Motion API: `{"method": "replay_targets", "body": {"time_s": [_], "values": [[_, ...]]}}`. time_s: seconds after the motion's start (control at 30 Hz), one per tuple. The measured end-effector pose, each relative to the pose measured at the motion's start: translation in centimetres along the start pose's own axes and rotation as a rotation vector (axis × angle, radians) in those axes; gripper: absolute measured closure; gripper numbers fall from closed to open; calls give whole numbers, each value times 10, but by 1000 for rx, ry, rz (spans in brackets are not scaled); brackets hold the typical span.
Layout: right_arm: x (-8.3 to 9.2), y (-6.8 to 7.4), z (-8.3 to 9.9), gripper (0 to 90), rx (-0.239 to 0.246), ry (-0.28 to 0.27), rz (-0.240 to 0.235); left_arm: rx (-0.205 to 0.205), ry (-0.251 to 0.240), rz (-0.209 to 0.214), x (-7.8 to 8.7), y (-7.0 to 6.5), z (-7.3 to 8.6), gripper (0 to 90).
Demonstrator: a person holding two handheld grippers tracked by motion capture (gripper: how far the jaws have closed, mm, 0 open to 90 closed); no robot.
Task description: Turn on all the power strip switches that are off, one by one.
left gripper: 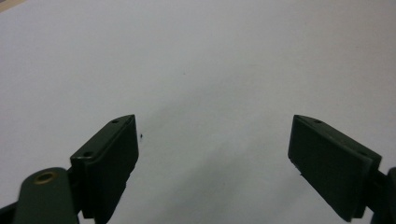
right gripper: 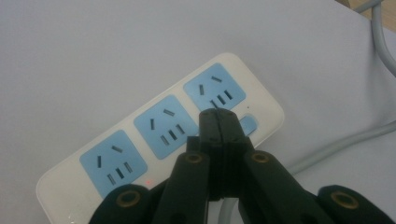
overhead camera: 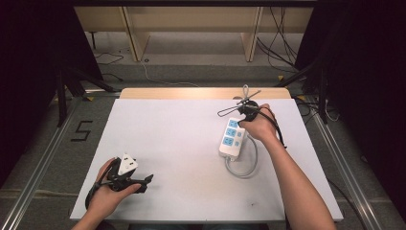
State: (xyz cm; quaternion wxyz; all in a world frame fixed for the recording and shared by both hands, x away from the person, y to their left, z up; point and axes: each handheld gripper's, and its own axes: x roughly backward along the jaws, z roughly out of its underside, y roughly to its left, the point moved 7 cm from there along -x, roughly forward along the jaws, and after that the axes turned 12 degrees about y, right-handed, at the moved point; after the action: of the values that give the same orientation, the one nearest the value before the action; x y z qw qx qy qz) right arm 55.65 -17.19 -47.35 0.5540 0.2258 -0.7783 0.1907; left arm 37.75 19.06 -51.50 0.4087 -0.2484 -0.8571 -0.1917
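The right gripper (right gripper: 218, 122), jaws pressed together with nothing between them, bears down on the white power strip (right gripper: 161, 140) at the table's (overhead camera: 167, 143) right, apparently to press a switch, while the left gripper (left gripper: 212, 158) waits spread near the front-left edge.

A lab: black curtains (overhead camera: 28, 57), metal floor rails (overhead camera: 43, 153), white-covered table (overhead camera: 182, 143)
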Motion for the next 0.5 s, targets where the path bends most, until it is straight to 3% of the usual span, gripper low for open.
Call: {"method": "replay_targets", "body": {"time_s": [0.5], "values": [[1, -8, -8, 900, -7, 8, 16, -2, 1, -1, 0, 0, 0, 160]]}}
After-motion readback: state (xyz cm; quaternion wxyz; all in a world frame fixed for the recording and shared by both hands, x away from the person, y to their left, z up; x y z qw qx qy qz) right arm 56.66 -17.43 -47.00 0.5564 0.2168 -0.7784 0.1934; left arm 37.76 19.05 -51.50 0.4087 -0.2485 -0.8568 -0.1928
